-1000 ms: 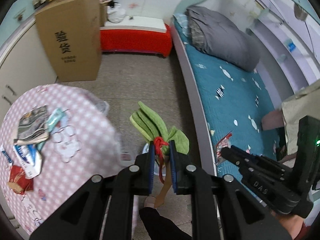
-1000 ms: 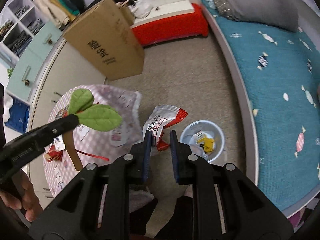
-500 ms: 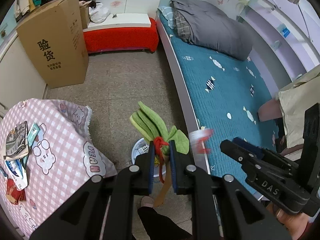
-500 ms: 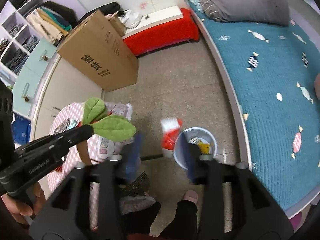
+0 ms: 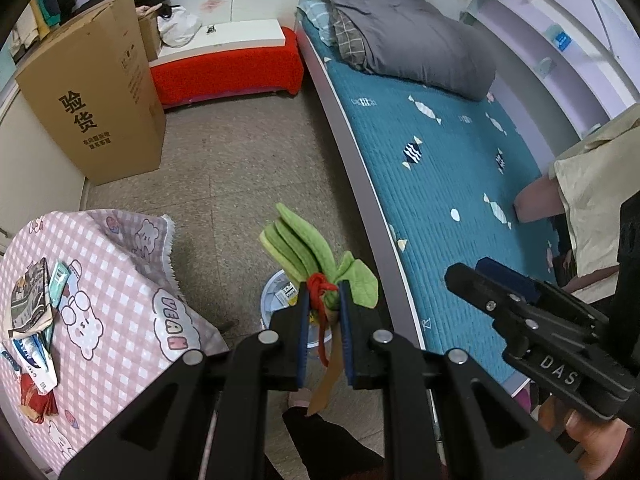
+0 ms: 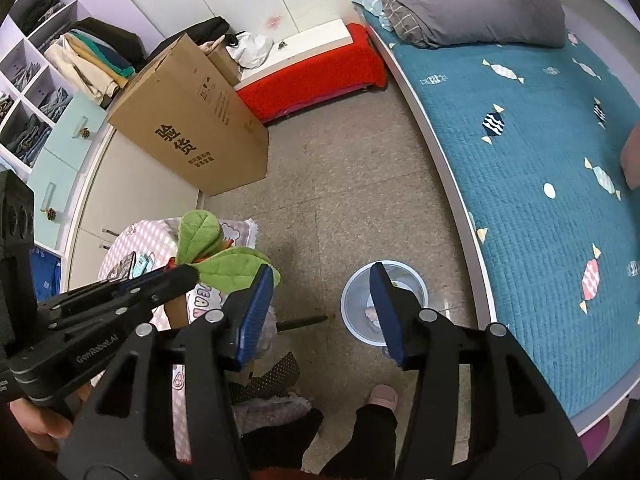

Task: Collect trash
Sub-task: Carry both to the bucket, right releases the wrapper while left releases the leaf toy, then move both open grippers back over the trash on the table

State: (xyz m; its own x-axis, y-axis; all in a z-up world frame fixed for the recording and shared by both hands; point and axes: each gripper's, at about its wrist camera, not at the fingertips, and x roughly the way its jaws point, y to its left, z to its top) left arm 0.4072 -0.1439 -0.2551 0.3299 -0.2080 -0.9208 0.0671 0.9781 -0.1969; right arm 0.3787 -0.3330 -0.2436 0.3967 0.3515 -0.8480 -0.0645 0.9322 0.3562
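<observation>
My left gripper (image 5: 323, 292) is shut on the red-tied stem of a green leaf plush (image 5: 304, 248), which it holds above the floor. Just behind the plush, a pale blue trash bin (image 5: 272, 300) stands on the floor. My right gripper (image 6: 320, 276) is open with nothing between its blue pads, and it hovers over that bin (image 6: 354, 320), which has some trash (image 6: 372, 316) inside. Several wrappers (image 5: 32, 308) lie on the pink checked table (image 5: 120, 280) at the left. The right gripper (image 5: 480, 276) also shows in the left wrist view, over the bed's edge.
A tall cardboard box (image 5: 96, 108) stands by the cupboards, and a red bench (image 5: 224, 72) sits against the far wall. The teal bed (image 5: 440, 160) with a grey duvet (image 5: 408, 32) runs along the right. A person's slippered foot (image 6: 382, 396) is near the bin.
My right gripper opened and let go of the red and white wrapper, which fell toward the bin. My left gripper, still holding the plush, shifted away from the table toward the bed.
</observation>
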